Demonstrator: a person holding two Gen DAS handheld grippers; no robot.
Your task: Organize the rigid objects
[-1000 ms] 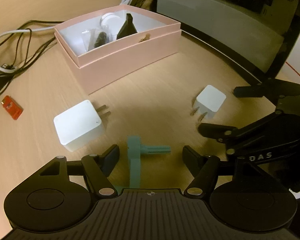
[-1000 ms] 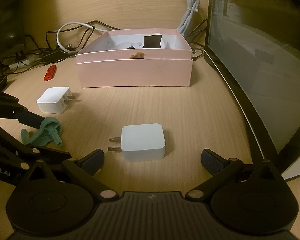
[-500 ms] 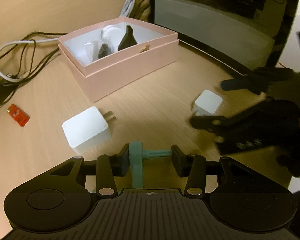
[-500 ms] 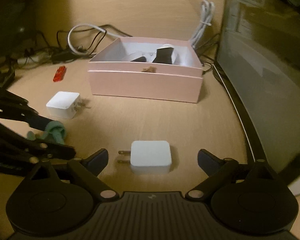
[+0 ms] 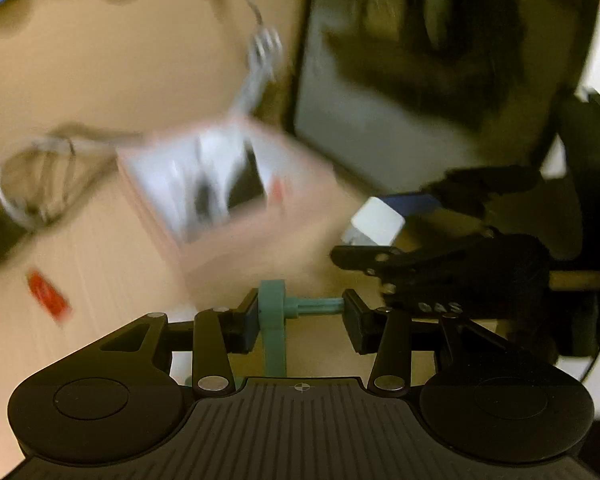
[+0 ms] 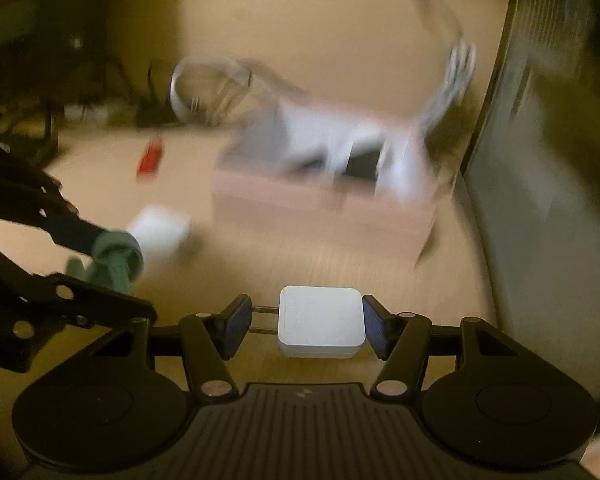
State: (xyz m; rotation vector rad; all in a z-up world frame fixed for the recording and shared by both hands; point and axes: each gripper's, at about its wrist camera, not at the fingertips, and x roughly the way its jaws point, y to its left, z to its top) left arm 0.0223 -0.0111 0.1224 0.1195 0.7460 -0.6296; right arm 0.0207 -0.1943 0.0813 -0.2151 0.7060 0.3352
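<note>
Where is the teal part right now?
In the left wrist view the teal part sits clamped between the left tool's fingers, low and central, in front of the blurred pink box.

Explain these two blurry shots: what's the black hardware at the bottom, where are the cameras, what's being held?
No robot arm here: a person holds a two-finger claw in each hand, with a fisheye camera on each looking forward along its fingers. The black hardware at the bottom is the claw itself.

Left-hand view: the left claw is shut on a teal plastic part. The right claw shows at its right edge.

Right-hand view: the right claw is closing on a white charger, one pad on its body, the other at its prongs.

On the wooden desk: an open pink box with items inside, another white charger, a small red item, cables, and a monitor.
</note>
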